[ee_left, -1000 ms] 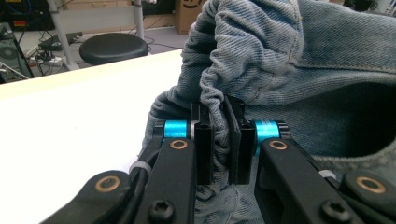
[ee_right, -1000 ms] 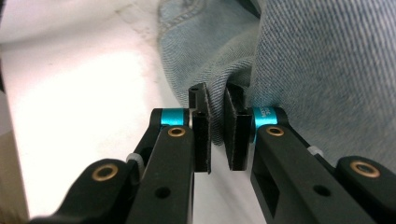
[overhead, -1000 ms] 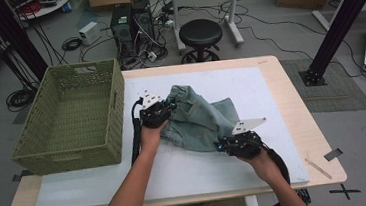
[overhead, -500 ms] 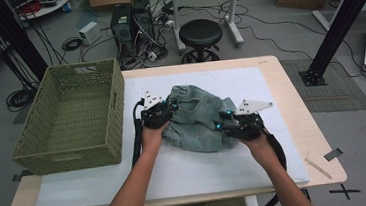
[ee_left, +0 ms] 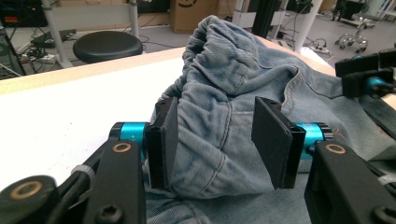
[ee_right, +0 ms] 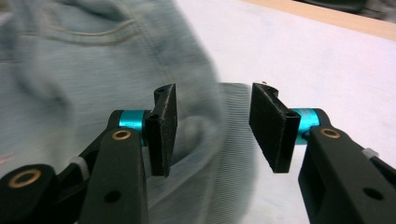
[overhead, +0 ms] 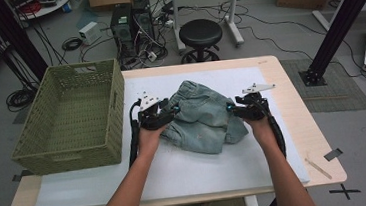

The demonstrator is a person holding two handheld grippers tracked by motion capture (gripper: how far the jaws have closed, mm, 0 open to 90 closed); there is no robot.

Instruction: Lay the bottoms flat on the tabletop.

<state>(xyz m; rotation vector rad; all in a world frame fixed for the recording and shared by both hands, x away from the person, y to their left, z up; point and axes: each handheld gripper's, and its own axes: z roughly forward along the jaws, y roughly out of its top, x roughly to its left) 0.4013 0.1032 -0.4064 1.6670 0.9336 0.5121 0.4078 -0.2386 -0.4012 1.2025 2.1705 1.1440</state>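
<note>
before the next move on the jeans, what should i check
1. Left gripper released: its jaws have just been opening, but denim bulges between them and seems to touch one pad. Cannot tell.
2. Right gripper released: jaws have just been opening, pads clear of the cloth. Ok.
3. Jeans folded compactly: bunched and lumpy on the white mat. Not ok.
4. Green basket ready to receive: upright, nothing in it, beside the left gripper. Ok.
5. Jeans fully on the mat: ok.
</note>
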